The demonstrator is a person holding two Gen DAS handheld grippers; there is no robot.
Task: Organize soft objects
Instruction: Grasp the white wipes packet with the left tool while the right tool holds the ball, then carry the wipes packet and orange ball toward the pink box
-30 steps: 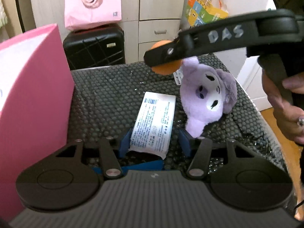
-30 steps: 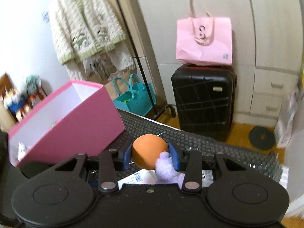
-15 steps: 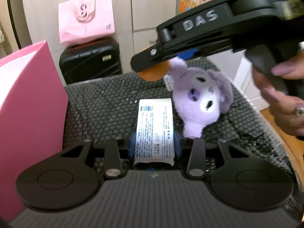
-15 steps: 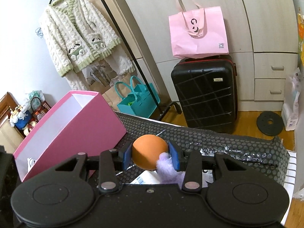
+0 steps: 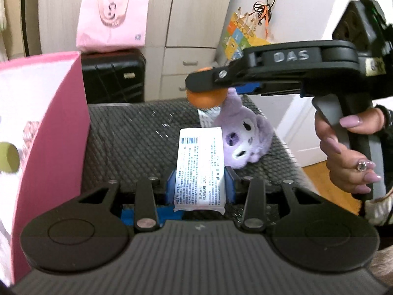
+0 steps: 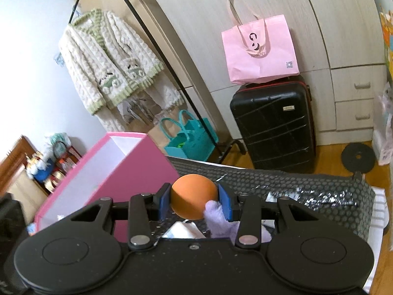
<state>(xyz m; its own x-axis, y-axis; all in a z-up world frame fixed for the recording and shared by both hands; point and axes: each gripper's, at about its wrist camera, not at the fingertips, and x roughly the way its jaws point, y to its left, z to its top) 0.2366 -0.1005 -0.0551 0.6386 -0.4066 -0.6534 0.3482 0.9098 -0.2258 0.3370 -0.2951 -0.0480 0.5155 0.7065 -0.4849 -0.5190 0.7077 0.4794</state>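
Note:
My left gripper is shut on a white tissue pack with printed text, lifted off the black honeycomb mat. My right gripper is shut on an orange ball, and a purple plush toy's ear is caught by its right pad. In the left wrist view the right gripper hangs above the mat with the orange ball, and the purple plush toy dangles under it. The open pink box stands at the left with soft items inside.
A black suitcase with a pink bag on top stands by the wardrobe behind the mat. A teal bag and a hanging cardigan are to the left. A person's hand grips the right tool's handle.
The left gripper closed on the tissue pack and raised it from the mat. The right gripper lifted with the ball, and the plush toy rose with it.

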